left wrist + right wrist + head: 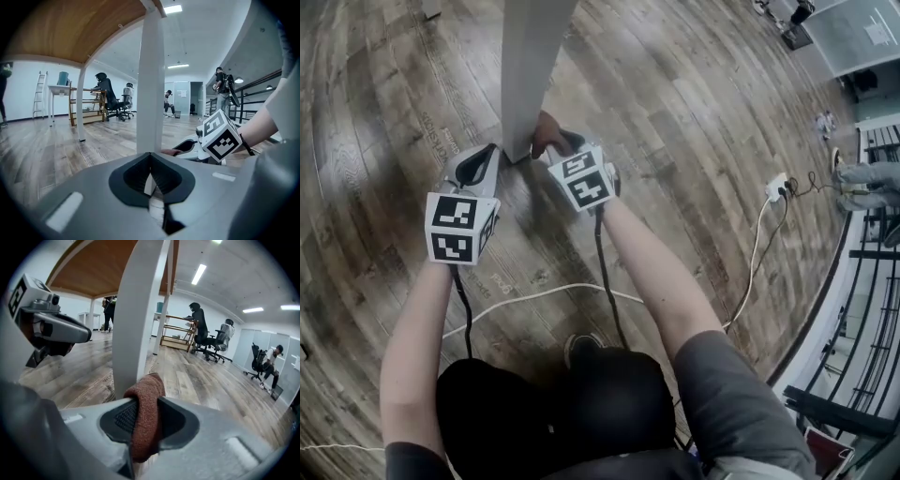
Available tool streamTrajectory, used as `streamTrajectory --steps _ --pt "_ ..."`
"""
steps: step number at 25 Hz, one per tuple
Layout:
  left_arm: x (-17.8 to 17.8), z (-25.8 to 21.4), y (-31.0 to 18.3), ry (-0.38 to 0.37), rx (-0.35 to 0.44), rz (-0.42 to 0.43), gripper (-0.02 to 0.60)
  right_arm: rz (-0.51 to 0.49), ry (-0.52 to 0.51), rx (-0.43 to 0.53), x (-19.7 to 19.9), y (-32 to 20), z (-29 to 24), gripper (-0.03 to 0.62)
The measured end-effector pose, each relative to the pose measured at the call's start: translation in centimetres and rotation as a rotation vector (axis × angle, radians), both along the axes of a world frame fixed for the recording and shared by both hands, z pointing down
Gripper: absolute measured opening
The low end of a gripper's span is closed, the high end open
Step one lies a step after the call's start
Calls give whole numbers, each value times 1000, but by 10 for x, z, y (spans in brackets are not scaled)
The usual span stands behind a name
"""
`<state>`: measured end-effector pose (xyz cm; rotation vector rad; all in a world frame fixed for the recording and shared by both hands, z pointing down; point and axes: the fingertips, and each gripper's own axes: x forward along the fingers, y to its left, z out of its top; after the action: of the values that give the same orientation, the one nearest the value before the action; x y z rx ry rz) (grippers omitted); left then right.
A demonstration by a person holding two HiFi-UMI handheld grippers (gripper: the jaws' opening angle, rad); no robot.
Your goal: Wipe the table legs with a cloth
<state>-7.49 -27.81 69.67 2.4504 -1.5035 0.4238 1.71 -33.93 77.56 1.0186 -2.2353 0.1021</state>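
A white table leg (530,66) stands on the wood floor, under a brown tabletop (79,28). My right gripper (565,142) is shut on a rust-brown cloth (145,413) and holds it against the foot of the leg (136,324) from the right. That cloth (546,131) shows as a small brown lump at the leg's base. My left gripper (487,155) sits just left of the leg's foot, its jaws together with nothing between them. In the left gripper view the leg (151,93) rises right ahead of that gripper (150,157), with the right gripper (192,146) beside it.
A white cable (534,295) and two black gripper cords run over the floor near my shoe (581,347). A power strip (778,187) and a black railing (872,281) lie to the right. Further table legs (80,103), office chairs (115,101) and people stand farther off.
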Motion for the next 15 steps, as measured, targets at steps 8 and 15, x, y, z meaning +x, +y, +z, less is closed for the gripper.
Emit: streamTrajectory --steps 8,15 --pt "-3 -23 -13 33 46 -16 20 -41 71 82 15 -19 -26 86" --pt "-16 -136 -24 142 177 -19 20 -106 66 383 25 -37 -176 86"
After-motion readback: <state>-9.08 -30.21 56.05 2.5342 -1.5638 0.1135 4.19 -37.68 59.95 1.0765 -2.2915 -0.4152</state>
